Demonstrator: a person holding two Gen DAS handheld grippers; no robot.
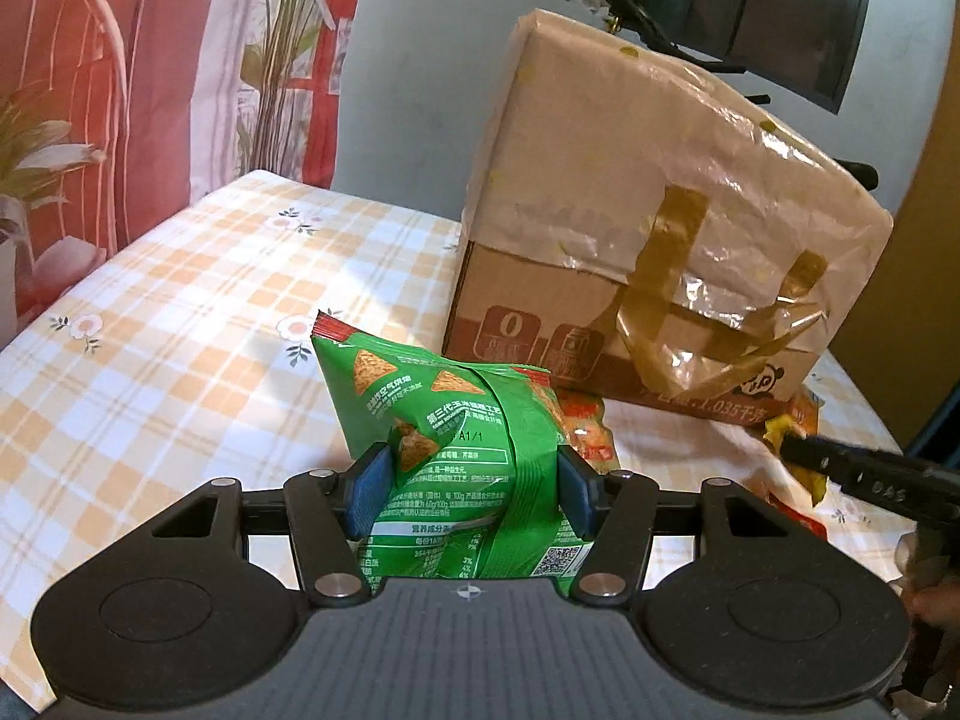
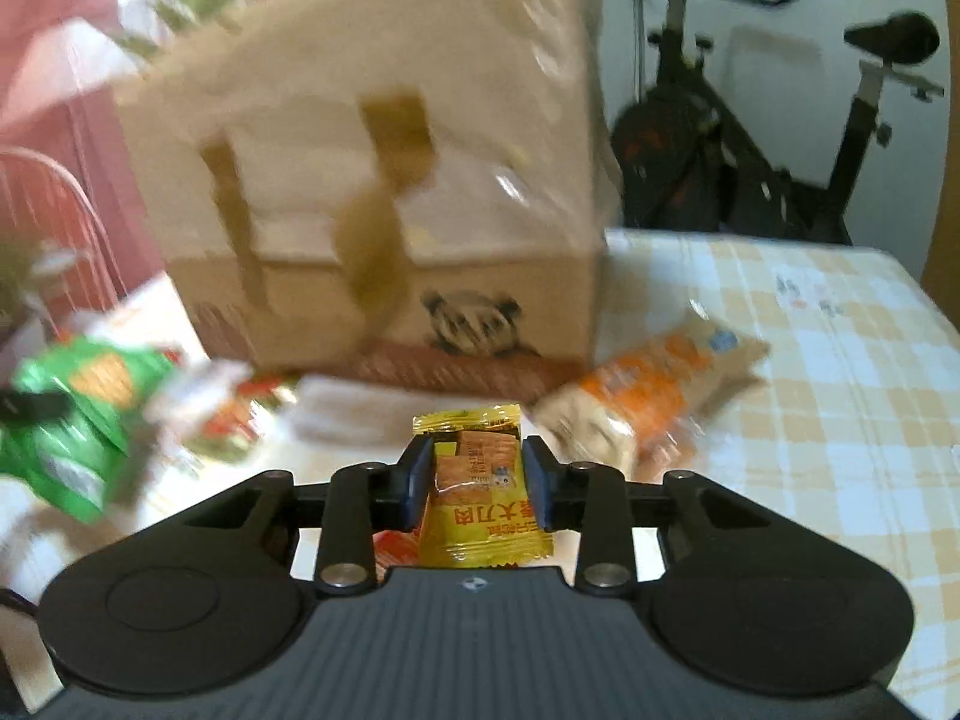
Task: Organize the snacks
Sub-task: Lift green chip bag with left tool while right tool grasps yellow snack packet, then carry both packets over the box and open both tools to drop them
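My left gripper (image 1: 474, 483) is shut on a green chip bag (image 1: 456, 438) and holds it above the checked tablecloth (image 1: 180, 324). The same bag shows blurred at the left of the right wrist view (image 2: 72, 420). My right gripper (image 2: 477, 480) is shut on a small yellow snack packet (image 2: 480, 498), in front of a taped cardboard box (image 2: 390, 180). The right gripper's finger (image 1: 840, 462) with the yellow packet also shows at the right of the left wrist view. An orange snack bag (image 2: 648, 396) lies on the table right of the box. A red-and-white packet (image 2: 240, 414) lies left of the right gripper.
The large cardboard box (image 1: 648, 228) wrapped in plastic and tape stands at the back of the table. A red packet (image 1: 591, 426) lies at its base. An exercise bike (image 2: 780, 120) stands behind the table. Pink curtains and a plant (image 1: 282, 60) are at the left.
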